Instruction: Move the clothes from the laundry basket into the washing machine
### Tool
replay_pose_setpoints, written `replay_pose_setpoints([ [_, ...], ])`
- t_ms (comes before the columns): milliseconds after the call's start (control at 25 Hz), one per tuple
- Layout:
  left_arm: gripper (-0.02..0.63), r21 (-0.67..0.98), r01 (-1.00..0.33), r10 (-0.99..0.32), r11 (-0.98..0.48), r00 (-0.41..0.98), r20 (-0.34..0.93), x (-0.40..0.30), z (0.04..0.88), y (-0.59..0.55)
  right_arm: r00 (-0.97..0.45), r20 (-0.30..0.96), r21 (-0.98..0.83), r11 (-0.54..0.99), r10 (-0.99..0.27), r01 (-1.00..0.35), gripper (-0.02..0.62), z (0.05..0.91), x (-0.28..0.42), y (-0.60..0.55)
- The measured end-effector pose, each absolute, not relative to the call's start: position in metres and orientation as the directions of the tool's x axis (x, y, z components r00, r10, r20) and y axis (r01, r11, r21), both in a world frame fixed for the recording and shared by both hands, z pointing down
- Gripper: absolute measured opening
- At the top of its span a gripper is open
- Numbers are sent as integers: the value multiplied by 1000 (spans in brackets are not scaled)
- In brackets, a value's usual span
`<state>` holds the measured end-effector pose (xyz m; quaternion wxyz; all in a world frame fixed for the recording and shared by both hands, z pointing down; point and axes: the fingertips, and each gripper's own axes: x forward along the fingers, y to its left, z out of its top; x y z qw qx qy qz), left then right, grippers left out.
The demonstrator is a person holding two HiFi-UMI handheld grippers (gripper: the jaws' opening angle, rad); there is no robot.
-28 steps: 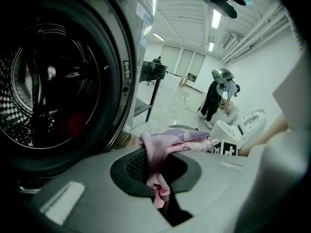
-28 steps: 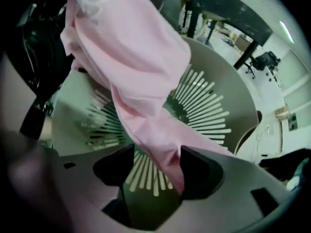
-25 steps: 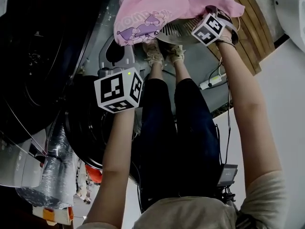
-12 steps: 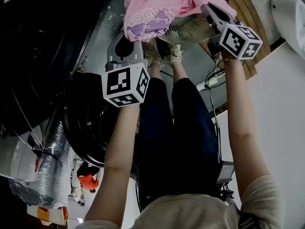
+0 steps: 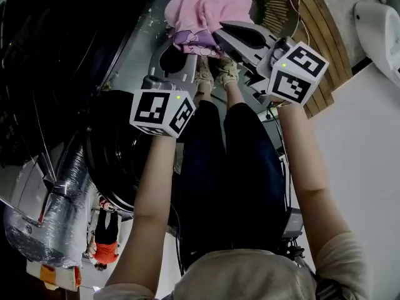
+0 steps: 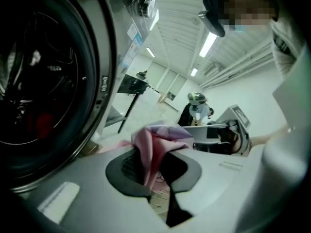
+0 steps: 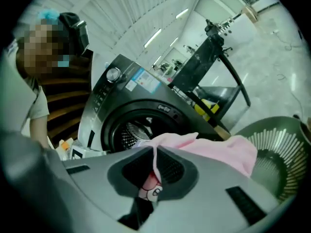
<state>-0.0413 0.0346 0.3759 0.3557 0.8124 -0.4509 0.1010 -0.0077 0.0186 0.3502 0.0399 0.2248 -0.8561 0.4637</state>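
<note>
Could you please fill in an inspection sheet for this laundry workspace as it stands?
Surface: grey floor, wooden slats alongside.
Job's things: pink garment held up near the laundry basket; washing machine with its drum opening in view.
Clutter: silver duct hose.
Grippers: left gripper shut on the garment; right gripper jaws have just closed on it too.
Cables: cable trailing beside the person's legs.
Surroundings: black stand, ceiling strip lights.

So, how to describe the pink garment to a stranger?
Find the dark front-loading washing machine, then the round green slatted basket nearby. The left gripper and the right gripper, whose jaws have just closed, clamp one pink garment, alone bearing a purple cartoon print.
</note>
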Motion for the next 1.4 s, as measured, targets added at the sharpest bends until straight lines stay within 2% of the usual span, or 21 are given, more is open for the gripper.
replay_pose_setpoints([
  [120, 50, 511, -743, -615, -432, 657, 435, -40, 369, 43, -921, 202, -822, 453, -333, -345, 25, 337, -23, 23],
  [200, 132, 489, -719, -558, -494, 693, 456, -39, 373, 52, -937, 179, -835, 457, -300, -306, 25, 333, -31, 27],
  [280, 264, 438, -692, -487, -574, 718, 497, -33, 381, 62, -957, 174, -838, 475, -230, -267, 25, 331, -40, 37],
  [320, 291, 403, -682, -463, -611, 720, 517, -30, 384, 65, -964, 185, -833, 491, -191, -257, 25, 332, -45, 43],
  [480, 330, 226, -656, -430, -720, 678, 596, -26, 395, 67, -952, 300, -776, 563, -65, -283, 25, 348, -54, 62],
  [680, 325, 116, -556, -354, -823, 662, 660, -13, 408, 79, -910, 406, -743, 611, 87, -273, 25, 368, -59, 83],
  [760, 278, 95, -532, -339, -841, 656, 674, -10, 411, 83, -903, 416, -750, 603, 108, -273, 26, 372, -60, 86],
  [840, 220, 86, -538, -344, -839, 646, 681, -10, 416, 85, -896, 433, -737, 611, 99, -289, 26, 376, -60, 87],
  [920, 193, 85, -556, -359, -827, 638, 681, -12, 417, 85, -899, 432, -728, 615, 68, -303, 26, 376, -60, 85],
  [1120, 128, 91, -633, -409, -769, 595, 692, -32, 414, 79, -939, 345, -767, 575, -7, -286, 28, 365, -58, 75],
  [1160, 119, 102, -661, -426, -744, 586, 689, -39, 413, 76, -939, 343, -767, 569, -28, -297, 30, 365, -55, 72],
  [1240, 107, 115, -704, -460, -701, 569, 681, -52, 410, 71, -932, 357, -762, 557, -65, -331, 90, 368, -51, 68],
  [1400, 103, 88, -794, -542, -601, 486, 686, -89, 409, 58, -913, 402, -749, 546, -73, -374, 101, 379, -45, 68],
])
